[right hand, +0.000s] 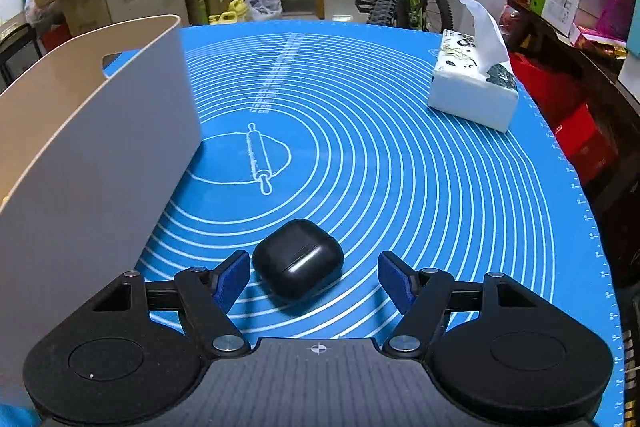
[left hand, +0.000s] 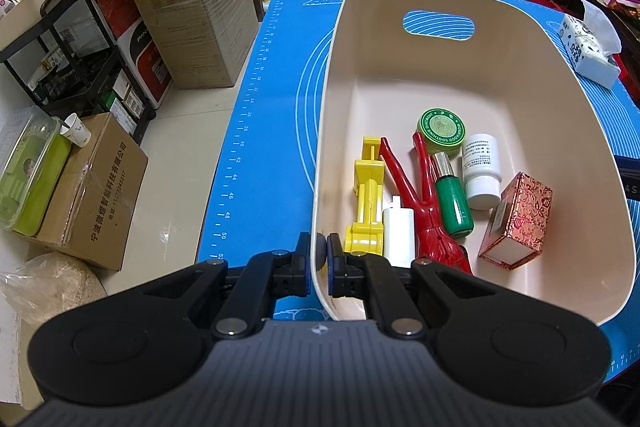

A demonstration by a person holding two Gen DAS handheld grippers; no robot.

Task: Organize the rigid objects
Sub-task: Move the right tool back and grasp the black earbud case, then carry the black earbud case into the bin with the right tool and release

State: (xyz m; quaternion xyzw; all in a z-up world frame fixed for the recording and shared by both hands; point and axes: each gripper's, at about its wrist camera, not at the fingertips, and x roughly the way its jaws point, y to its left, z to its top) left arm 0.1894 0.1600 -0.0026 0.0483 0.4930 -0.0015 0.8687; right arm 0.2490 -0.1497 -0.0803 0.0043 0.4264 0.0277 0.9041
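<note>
- Right now the right gripper [right hand: 312, 279] stands released, its blue pads [right hand: 230, 281] spread to either side of a black earbud case [right hand: 298, 265] and not pressing on it; the case sits nearer the left pad than the right.
- That case lies flat on the blue mat [right hand: 400, 167] covering the counter, just beside the outer wall of the beige bin [right hand: 100, 155] and well apart from the tissue pack [right hand: 476, 91] at the far right.
- Judging by this, the step in hand is the pick-up of the last loose item: the next move calls for centring the case between the pads, closing on its rounded sides, then lifting it over the bin wall.
- A smooth, rounded shell may slip, so a squeeze low on its body seems wise.
- The right hand points steeply down at the mat, with the bin wall rising close on its left.
- Meanwhile the left gripper [left hand: 319, 255] is clenched on the near rim of the bin [left hand: 320, 147], one finger outside the wall and one inside, steadying it.
- It too tilts steeply downward, looking into the bin.
- Inside lie a yellow clip [left hand: 366, 199], a white piece [left hand: 398, 235], a red tool [left hand: 420, 203], a green bottle [left hand: 452, 201], a green tin [left hand: 440, 131], a white bottle [left hand: 482, 171] and a patterned red box [left hand: 518, 223].
</note>
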